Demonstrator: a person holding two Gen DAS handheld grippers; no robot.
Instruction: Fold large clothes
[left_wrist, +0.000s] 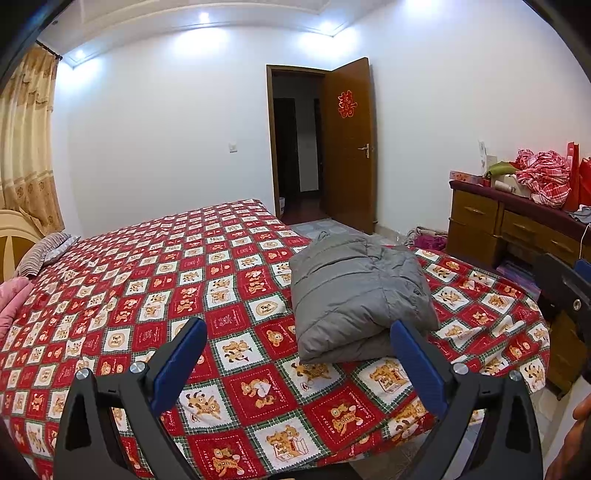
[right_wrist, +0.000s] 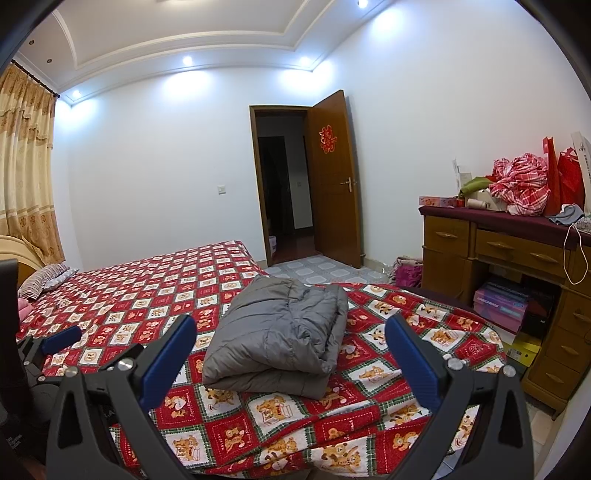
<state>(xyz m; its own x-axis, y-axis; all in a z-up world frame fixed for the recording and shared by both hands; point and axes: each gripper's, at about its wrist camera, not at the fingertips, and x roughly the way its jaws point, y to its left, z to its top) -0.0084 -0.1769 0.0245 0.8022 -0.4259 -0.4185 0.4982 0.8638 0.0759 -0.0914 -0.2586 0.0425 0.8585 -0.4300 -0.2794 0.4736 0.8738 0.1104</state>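
Near bed (left_wrist: 229, 280) foot edge: folded grey jacket (left_wrist: 354, 291), soft, puffy, prob. light; grab at hem fold. Left gripper (left_wrist: 295, 365), right gripper (right_wrist: 291, 354): both spread, empty.

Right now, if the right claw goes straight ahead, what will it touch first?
Probably the folded grey padded jacket on the bed: it lies between the open right claw fingers' line, slightly left of centre. Depth is unclear.
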